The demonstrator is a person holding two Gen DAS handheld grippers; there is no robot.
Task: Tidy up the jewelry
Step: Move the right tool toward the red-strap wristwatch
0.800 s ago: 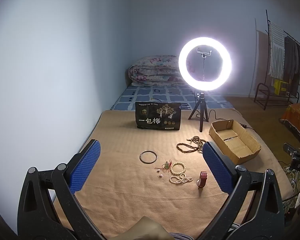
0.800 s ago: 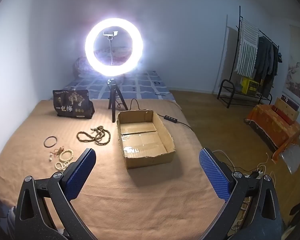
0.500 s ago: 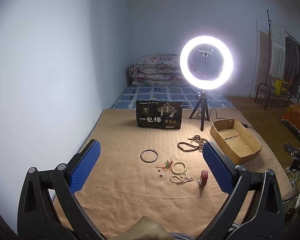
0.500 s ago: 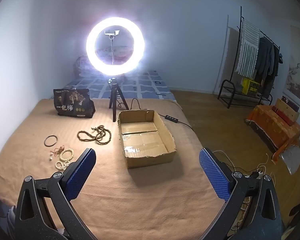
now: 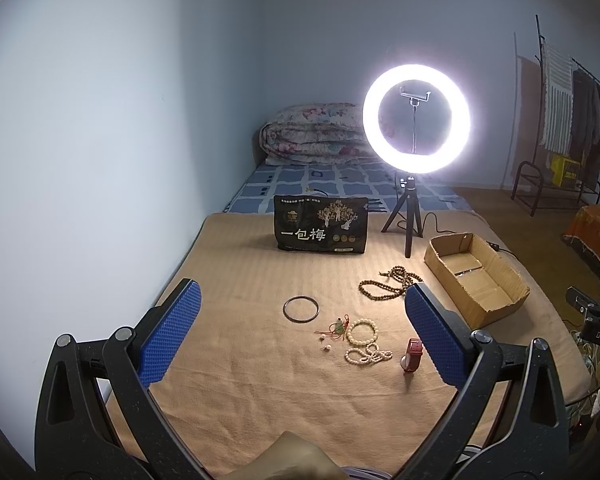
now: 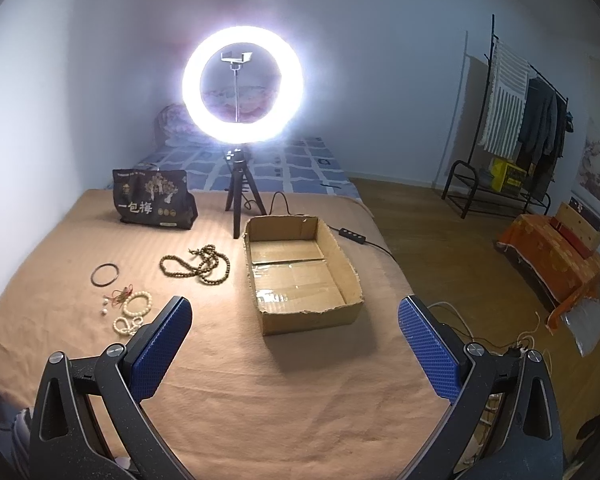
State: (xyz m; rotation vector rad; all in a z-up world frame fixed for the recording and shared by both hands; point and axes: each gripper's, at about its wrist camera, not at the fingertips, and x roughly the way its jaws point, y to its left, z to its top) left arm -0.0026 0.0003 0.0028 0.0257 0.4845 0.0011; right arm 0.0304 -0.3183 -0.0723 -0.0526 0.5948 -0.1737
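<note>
Jewelry lies on the tan blanket [image 5: 260,380]: a dark bangle [image 5: 300,309], a red-corded green pendant [image 5: 337,329], white bead bracelets [image 5: 362,331], a red-strapped watch [image 5: 413,355] and a long brown bead necklace [image 5: 388,283]. An empty cardboard box [image 5: 478,280] sits to their right. My left gripper [image 5: 302,332] is open and empty, held above the near side of the blanket. My right gripper [image 6: 294,344] is open and empty, in front of the box [image 6: 300,272]. The necklace [image 6: 198,266], bangle [image 6: 105,274] and white beads [image 6: 136,306] show at left there.
A lit ring light on a tripod [image 5: 416,120] and a black snack bag [image 5: 320,230] stand at the back of the blanket. A folded quilt [image 5: 316,136] lies behind. A clothes rack [image 6: 516,120], an orange-draped stand [image 6: 556,256] and floor cables [image 6: 524,340] are at right.
Both views have shifted very slightly; the scene sits a touch further right in each. Nothing on the blanket has moved and both grippers stay open.
</note>
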